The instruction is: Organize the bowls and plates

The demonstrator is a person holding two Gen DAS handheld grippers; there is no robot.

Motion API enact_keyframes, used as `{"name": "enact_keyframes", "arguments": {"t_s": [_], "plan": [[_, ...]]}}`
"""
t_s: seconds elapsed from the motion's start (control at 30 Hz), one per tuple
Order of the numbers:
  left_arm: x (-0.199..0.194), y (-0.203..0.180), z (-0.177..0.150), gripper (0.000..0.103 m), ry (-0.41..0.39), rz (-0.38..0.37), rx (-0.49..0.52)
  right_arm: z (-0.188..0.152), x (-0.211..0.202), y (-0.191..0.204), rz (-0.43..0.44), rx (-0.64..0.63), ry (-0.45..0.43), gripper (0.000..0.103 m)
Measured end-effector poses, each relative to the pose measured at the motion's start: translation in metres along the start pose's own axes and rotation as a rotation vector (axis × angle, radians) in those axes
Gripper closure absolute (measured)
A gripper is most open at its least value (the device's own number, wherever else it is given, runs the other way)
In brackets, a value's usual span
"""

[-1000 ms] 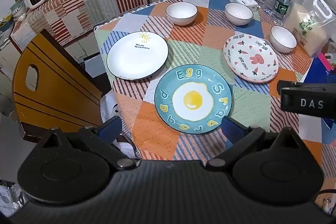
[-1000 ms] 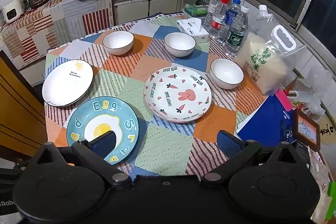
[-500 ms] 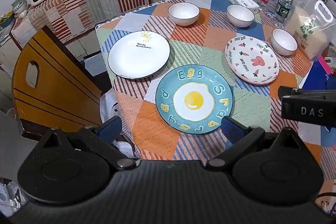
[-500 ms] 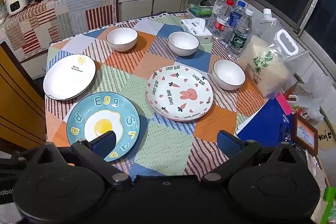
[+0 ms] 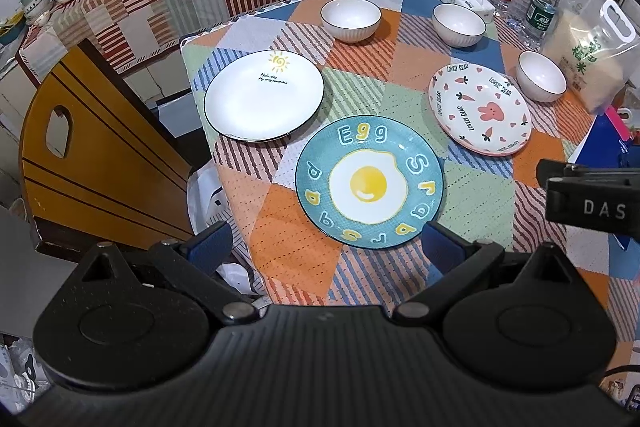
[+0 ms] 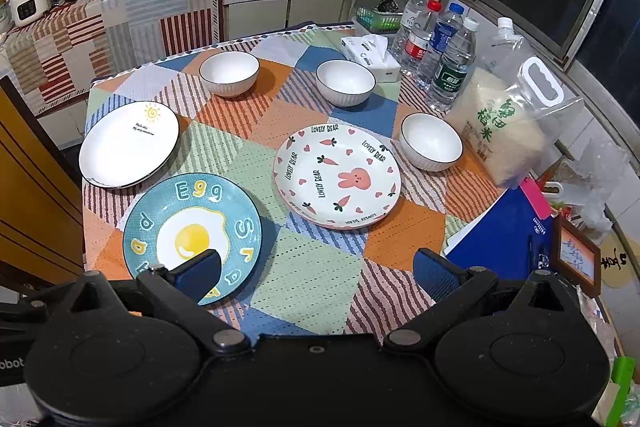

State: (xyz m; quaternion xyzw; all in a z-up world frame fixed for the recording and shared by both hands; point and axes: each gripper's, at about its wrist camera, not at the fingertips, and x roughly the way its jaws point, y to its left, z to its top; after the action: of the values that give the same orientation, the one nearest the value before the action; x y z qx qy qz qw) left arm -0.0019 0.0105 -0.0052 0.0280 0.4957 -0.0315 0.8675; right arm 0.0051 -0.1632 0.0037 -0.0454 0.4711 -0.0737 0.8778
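Note:
On the patchwork tablecloth lie three plates: a white sun plate at the left, a teal egg plate at the front, and a pink rabbit plate at the right. Three white bowls stand behind: far left, far middle, right. My left gripper is open and empty above the table's front edge by the egg plate. My right gripper is open and empty, held above the front of the table.
Water bottles, a tissue box and a rice bag crowd the table's right back. A blue folder and a small frame lie at the front right. A wooden chair stands left of the table.
Both grippers have drawn back and risen slightly, so the table looks a little smaller and farther. Nothing on the table has moved.

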Motion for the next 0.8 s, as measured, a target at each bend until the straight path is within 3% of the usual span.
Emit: {"name": "enact_keyframes", "arguments": {"t_s": [0.8], "plan": [[0.0015, -0.0031, 0.0016, 0.001, 0.009, -0.011, 0.021, 0.0008, 0.002, 0.0023, -0.002, -0.005, 0.005, 0.0]]}}
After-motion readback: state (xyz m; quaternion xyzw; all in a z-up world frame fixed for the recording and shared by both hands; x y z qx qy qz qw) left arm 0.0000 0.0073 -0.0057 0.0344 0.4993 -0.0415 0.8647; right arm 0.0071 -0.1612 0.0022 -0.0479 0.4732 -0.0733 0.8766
